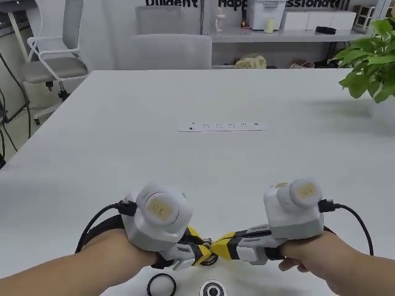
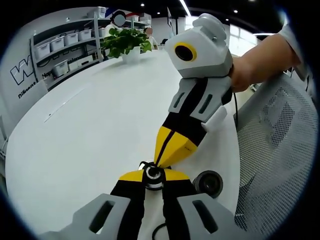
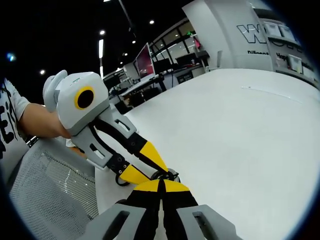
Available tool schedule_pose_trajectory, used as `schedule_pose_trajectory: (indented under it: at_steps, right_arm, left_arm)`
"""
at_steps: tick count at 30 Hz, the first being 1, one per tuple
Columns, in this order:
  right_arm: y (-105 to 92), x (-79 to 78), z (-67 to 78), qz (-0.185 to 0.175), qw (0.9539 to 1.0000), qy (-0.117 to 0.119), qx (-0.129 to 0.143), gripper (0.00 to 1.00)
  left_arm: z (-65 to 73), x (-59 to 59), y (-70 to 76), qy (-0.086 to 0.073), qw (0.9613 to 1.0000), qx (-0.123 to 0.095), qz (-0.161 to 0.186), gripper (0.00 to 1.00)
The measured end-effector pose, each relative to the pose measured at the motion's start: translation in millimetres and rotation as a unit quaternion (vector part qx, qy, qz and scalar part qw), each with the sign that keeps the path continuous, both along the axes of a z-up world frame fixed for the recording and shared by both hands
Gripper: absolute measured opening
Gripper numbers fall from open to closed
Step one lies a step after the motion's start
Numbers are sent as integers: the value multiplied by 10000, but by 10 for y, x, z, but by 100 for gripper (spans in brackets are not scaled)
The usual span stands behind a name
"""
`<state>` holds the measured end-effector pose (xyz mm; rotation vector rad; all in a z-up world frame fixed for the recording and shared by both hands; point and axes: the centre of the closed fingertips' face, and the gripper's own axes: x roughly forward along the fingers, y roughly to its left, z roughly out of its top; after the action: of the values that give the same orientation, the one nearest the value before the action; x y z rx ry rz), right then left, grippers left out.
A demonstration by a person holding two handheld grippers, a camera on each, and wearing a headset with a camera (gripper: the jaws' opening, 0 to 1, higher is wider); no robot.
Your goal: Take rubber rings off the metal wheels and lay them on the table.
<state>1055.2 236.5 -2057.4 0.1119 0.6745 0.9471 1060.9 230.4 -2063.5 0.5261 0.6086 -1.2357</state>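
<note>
A small metal wheel [image 2: 152, 176] with a black rubber ring on it is held between the yellow tips of my left gripper [image 2: 152, 180], just above the table's near edge. My right gripper [image 2: 161, 160] comes in from the opposite side, shut, its tips pinching the ring at the wheel's rim. In the head view the left gripper [image 1: 200, 253] and right gripper [image 1: 220, 248] meet tip to tip. A loose black ring [image 1: 162, 285] lies on the table below them, beside a second wheel [image 1: 213, 290], which also appears in the left gripper view [image 2: 210, 183].
A white power strip [image 1: 223, 126] lies mid-table. A potted plant [image 1: 370, 55] stands at the far right corner. Chairs [image 1: 49, 58] stand beyond the far left edge, and a mesh chair [image 2: 280, 150] sits close to the near edge.
</note>
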Motion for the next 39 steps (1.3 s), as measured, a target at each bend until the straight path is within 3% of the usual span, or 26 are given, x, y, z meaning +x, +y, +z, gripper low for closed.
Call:
schedule_pose_trajectory:
  at_steps: [2,9,15,19,25,31,36,39]
  right_arm:
    - [65,3,102,16,9996,-16,287,0]
    - [17,15,20,15,9999,-104,34,0]
    - [-21,35,-16,-59,10000,-73,10,0]
    - [-40,41,-26,-98,9999,-41,29,0]
    - [-33,43,4,-106,9999,-47,116,0]
    - [-37,55,29,-119,9997,-46,184,0]
    - [-20,53,60,-106,9996,-50,261,0]
    - [-13,53,78,-99,9995,-70,292,0]
  left_arm:
    - [0,-2,1,-10,10000,1,-6,7]
    - [0,1,-2,-1,10000,-5,-20,7]
    - [1,1,-5,-20,9999,-114,-86,7]
    - [2,-1,-11,-14,9998,-89,-155,7]
    - [15,6,-15,-126,9996,-37,-248,9]
    - [63,-50,10,112,9996,-172,-192,16]
    - [108,-71,71,70,9996,-185,-210,19]
    - [202,-53,98,158,9991,-395,-38,22]
